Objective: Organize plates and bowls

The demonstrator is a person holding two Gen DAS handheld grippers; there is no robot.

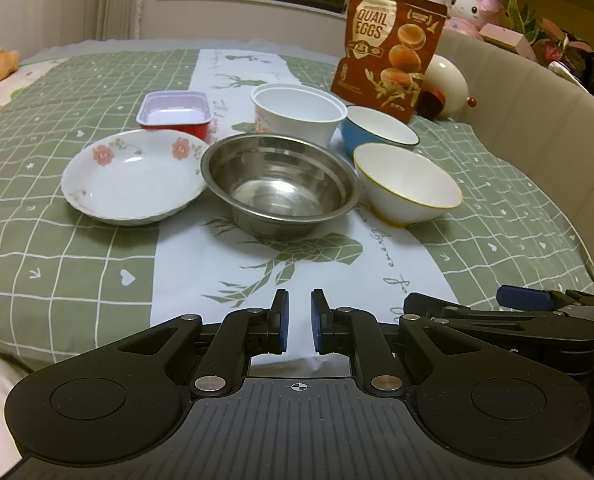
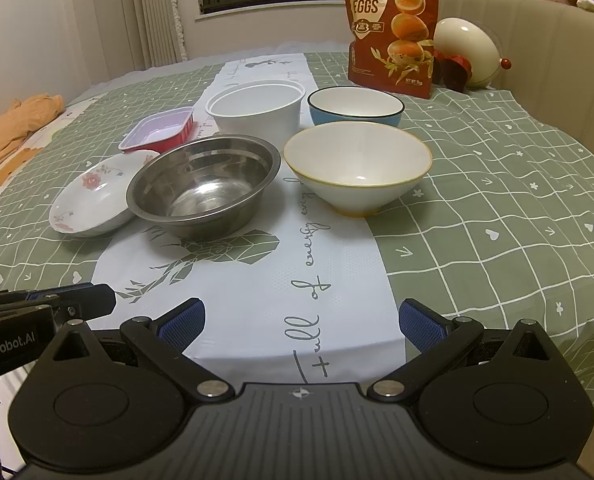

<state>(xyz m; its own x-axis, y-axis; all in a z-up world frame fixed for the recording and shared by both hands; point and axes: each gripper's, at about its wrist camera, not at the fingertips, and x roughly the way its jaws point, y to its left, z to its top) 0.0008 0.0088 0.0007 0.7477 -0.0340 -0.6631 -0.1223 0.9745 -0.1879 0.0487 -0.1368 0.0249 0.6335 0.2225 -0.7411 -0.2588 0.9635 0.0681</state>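
Observation:
Six dishes stand apart on a green checked cloth. A floral plate lies at the left, a steel bowl in the middle, a white yellow-rimmed bowl to its right. Behind them are a red rectangular tray, a white plastic tub and a blue bowl. My left gripper hovers over the near table edge, shut, with nothing between its pads. My right gripper hovers beside it, open and empty.
A brown quail-egg bag stands at the back right, with a cream egg-shaped ornament beside it. A beige padded seat back curves along the right. An orange cloth lies at the far left.

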